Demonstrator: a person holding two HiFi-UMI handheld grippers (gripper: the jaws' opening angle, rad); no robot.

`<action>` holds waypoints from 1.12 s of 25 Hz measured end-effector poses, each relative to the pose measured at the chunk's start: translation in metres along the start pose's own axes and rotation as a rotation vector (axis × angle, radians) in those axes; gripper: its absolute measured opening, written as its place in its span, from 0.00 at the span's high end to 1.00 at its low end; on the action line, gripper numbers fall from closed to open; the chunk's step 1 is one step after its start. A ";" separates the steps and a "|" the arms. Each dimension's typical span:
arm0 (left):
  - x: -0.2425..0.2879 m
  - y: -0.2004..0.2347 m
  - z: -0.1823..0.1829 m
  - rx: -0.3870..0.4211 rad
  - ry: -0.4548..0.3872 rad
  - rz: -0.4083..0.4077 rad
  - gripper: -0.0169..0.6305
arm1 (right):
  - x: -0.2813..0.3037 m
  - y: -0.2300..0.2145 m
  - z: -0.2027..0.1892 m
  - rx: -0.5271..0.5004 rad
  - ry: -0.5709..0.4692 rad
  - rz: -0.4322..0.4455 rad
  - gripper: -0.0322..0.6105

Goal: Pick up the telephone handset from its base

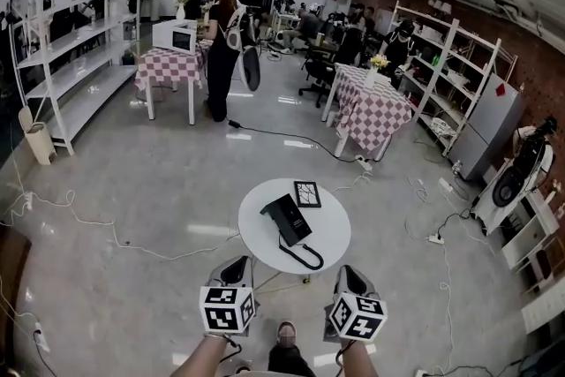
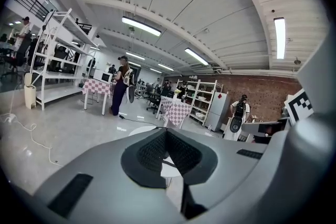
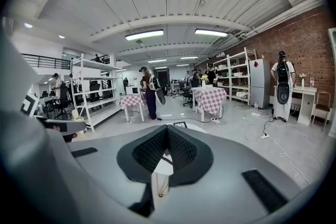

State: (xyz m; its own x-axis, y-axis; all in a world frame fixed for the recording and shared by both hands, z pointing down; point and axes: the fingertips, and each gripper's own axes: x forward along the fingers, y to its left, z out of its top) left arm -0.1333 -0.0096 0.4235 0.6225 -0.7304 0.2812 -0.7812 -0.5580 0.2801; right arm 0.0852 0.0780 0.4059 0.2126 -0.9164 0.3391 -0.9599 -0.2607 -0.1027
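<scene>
A black telephone (image 1: 287, 219) lies on a small round white table (image 1: 331, 221), its handset resting on the base and its coiled cord (image 1: 306, 260) looping toward the near edge. My left gripper (image 1: 235, 271) hangs short of the table's near left rim and my right gripper (image 1: 350, 276) short of the near right rim; neither touches anything. In the left gripper view the jaws (image 2: 166, 131) meet at their tips with nothing between them. The right gripper view shows the same: jaws (image 3: 167, 128) shut and empty, and a sliver of white table (image 3: 159, 166) behind them.
A small black framed square (image 1: 307, 193) lies on the table behind the phone. Cables (image 1: 97, 234) trail over the grey floor. Checkered tables (image 1: 375, 112) (image 1: 169, 66), white shelving (image 1: 75, 57), a standing person (image 1: 221, 49) and seated people fill the far room. My feet (image 1: 285, 355) are below.
</scene>
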 end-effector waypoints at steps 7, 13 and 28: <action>0.011 0.002 0.002 0.033 0.017 0.027 0.95 | 0.023 0.003 -0.003 0.022 0.010 0.045 0.91; 0.038 0.003 0.010 0.030 0.029 0.039 0.95 | 0.048 -0.006 0.010 0.018 0.019 0.064 0.91; 0.117 0.005 0.034 0.060 0.032 0.077 0.95 | 0.134 -0.033 0.039 0.022 0.010 0.110 0.91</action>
State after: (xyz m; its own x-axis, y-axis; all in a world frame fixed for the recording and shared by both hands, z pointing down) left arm -0.0658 -0.1108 0.4266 0.5610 -0.7594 0.3294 -0.8276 -0.5240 0.2014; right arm 0.1530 -0.0484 0.4181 0.1044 -0.9366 0.3344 -0.9730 -0.1658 -0.1607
